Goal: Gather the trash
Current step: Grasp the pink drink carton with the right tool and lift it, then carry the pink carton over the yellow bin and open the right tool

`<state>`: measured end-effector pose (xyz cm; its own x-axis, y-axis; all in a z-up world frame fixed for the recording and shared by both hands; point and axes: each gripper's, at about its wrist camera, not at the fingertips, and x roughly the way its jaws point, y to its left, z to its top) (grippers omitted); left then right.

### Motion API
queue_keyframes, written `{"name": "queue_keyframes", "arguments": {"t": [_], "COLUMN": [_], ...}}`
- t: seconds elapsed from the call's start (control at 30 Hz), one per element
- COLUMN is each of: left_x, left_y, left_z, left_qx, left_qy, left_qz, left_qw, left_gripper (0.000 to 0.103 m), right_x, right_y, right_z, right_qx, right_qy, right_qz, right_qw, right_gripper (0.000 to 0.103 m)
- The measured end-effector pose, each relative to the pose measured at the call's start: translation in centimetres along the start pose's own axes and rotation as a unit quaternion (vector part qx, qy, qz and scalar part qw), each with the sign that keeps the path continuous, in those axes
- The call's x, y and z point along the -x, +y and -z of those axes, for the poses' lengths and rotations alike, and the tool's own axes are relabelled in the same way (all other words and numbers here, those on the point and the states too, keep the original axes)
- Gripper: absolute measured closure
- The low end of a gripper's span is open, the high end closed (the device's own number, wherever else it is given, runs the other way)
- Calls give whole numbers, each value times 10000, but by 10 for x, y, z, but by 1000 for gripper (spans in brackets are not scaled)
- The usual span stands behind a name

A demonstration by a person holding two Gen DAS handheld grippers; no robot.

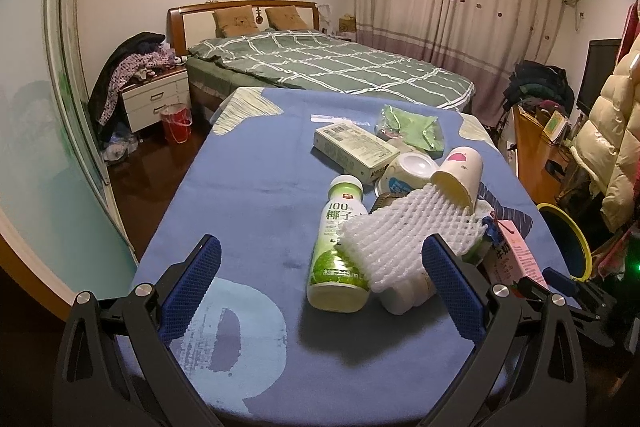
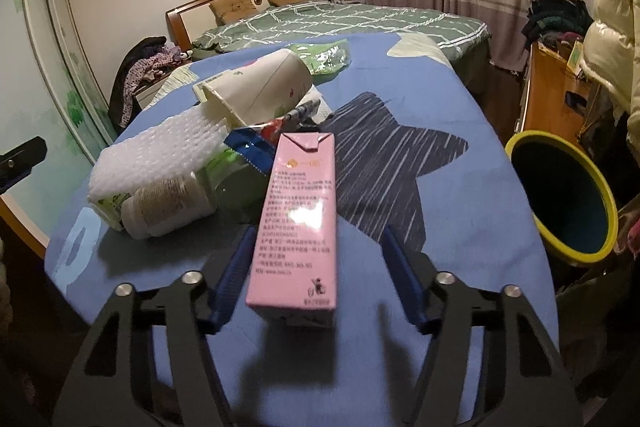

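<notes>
A pink milk carton (image 2: 296,219) lies on the blue cloth (image 2: 440,187) between the fingers of my right gripper (image 2: 320,231). The left pad is at its side and a clear gap shows at the right pad, so the jaws are open around it. My left gripper (image 1: 322,247) hangs wide open over the cloth, nothing in it. Just ahead of it lie a green-and-white drink bottle (image 1: 340,247) and a white foam net (image 1: 400,239). Behind those are a paper cup (image 1: 460,175), a yoghurt pot (image 1: 408,171), a flat box (image 1: 352,143) and a green wrapper (image 1: 412,125).
A dark bin with a yellow rim (image 2: 560,187) stands off the table's right edge. A bed (image 1: 320,67) lies beyond the table, a wooden desk (image 2: 552,99) and hanging coats to the right, and a nightstand (image 1: 156,99) with clothes to the left.
</notes>
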<state>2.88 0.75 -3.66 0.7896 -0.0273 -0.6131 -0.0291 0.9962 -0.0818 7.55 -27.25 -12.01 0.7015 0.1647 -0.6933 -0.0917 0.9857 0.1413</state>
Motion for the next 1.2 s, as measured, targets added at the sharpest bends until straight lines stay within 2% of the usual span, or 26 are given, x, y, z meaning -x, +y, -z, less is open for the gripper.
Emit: {"name": "queue_keyframes", "arguments": {"t": [0.03, 0.1, 0.47, 0.67, 0.83, 0.97, 1.07, 1.2], "left_x": [-1, -3, -7, -14, -20, -26, -29, -31], "left_y": [-1, -4, -12, -22, -31, -38, -46, -55], "left_z": [0, 1, -1, -2, -2, -3, -3, -2], "left_qx": [-10, -44, -138, -241, -354, -421, -489, -588], "left_qy": [15, 42, 82, 137, 173, 216, 239, 257], "left_qz": [17, 45, 155, 255, 362, 450, 522, 576], "left_qw": [10000, 10000, 9998, 9993, 9986, 9979, 9972, 9963], "left_gripper": [4, 4, 4, 4, 4, 4, 4, 4], "right_x": [0, -2, 18, 31, 34, 26, 9, -31], "right_y": [0, 0, -15, -39, -96, -151, -186, -233], "right_z": [0, 1, -8, -15, -28, -43, -50, -54], "right_qx": [1, 5, -160, -356, -857, -1231, -1444, -1761], "right_qy": [24, 49, -367, -636, -843, -854, -642, -113], "right_qz": [-9, -22, 38, 326, 969, 1647, 1897, 2184], "right_qw": [10000, 10000, 9992, 9968, 9880, 9749, 9690, 9598], "right_gripper": [58, 63, 64, 64, 64, 64, 64, 64]}}
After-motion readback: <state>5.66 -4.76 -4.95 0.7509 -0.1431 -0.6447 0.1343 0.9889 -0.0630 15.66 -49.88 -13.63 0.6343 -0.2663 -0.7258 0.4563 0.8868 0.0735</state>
